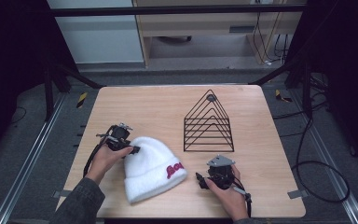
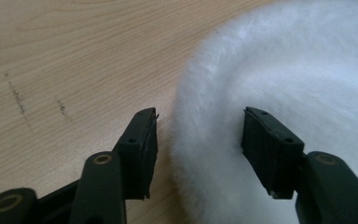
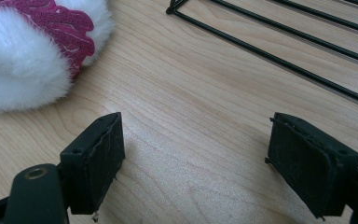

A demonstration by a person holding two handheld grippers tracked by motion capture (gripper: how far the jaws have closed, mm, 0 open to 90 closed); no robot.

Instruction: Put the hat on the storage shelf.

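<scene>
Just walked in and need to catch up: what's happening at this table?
A person holds a hand-held gripper in each hand over a light wooden table. The left hand-held gripper straddles the edge of a fluffy white knit hat with red lettering, its jaws apart and not yet pinching it. The right hand-held gripper rests open above bare wood, between the hat and a black wire triangular rack.

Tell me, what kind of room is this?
Probably a lab or workshop: a wooden table sits inside a black metal frame, with cables trailing on grey floor and plain cabinets behind.
</scene>
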